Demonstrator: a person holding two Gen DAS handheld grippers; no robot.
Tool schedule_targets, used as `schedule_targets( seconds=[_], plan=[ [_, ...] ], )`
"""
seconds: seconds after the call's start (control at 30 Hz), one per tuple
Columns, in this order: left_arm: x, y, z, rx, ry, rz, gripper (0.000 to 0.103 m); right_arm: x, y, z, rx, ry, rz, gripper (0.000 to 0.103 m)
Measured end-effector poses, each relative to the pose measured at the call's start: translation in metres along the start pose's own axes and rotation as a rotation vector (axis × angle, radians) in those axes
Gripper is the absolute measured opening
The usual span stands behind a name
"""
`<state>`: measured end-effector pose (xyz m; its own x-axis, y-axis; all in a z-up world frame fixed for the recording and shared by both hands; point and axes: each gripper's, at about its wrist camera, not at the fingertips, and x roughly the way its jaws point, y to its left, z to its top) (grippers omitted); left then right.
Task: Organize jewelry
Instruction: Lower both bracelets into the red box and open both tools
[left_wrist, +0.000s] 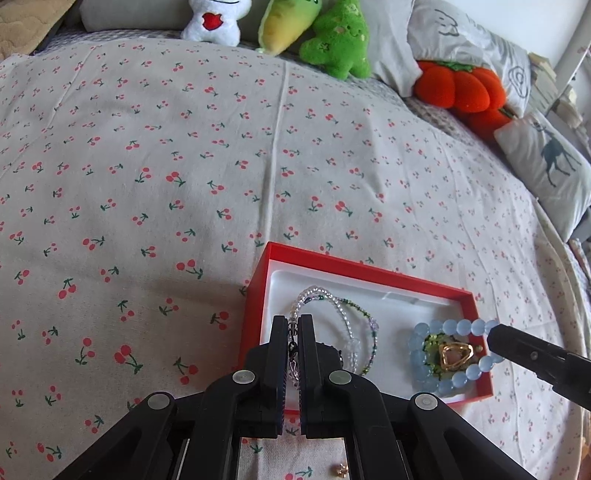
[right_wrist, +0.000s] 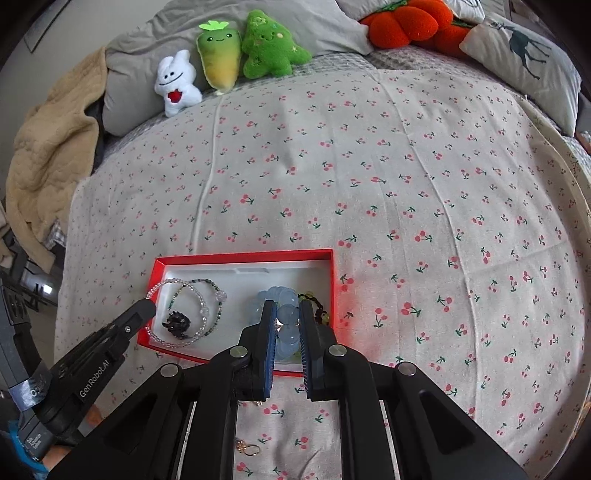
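Two grippers fill the bottom of the frames. The left gripper (left_wrist: 293, 354) has its jaws nearly together, clamped on the clasp end of a clear bead bracelet (left_wrist: 304, 295). The right gripper (right_wrist: 286, 332) has its jaws closed on a blue bead bracelet (right_wrist: 284, 315).

Just below the jaws, two small gold pieces (right_wrist: 246, 447) lie on the cherry-print bedspread (right_wrist: 406, 184), at the bottom centre of the right wrist view.

One red box (left_wrist: 354, 269) with a white lining sits low in both frames. It holds the clear bracelet, one thin green-and-clear strand (left_wrist: 360, 314), one black piece (right_wrist: 177, 324), the blue bracelet, one green beaded item (left_wrist: 432, 347) and one gold ring (left_wrist: 458, 355).

Along the top edge stand three plush toys: one white (right_wrist: 176, 85), one yellow-green (right_wrist: 219, 61), one green (right_wrist: 271, 46). At upper right lie one orange plush (left_wrist: 461, 86) and one deer pillow (left_wrist: 550, 166).
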<state>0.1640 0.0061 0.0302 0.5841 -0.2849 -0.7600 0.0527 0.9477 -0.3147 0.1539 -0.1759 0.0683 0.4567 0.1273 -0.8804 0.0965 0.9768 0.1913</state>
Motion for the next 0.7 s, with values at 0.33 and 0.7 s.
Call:
schedule_targets(
  seconds=[0.33, 0.7],
  plan=[
    [-0.019, -0.013, -0.003, 0.097, -0.031, 0.053, 0.023, -0.009, 0.003, -0.001, -0.047, 0.016, 0.018, 0.015],
    [-0.052, -0.003, -0.025, 0.14, -0.003, 0.087, 0.051, -0.033, 0.004, -0.023, -0.093, 0.009, 0.011, 0.045]
  ],
)
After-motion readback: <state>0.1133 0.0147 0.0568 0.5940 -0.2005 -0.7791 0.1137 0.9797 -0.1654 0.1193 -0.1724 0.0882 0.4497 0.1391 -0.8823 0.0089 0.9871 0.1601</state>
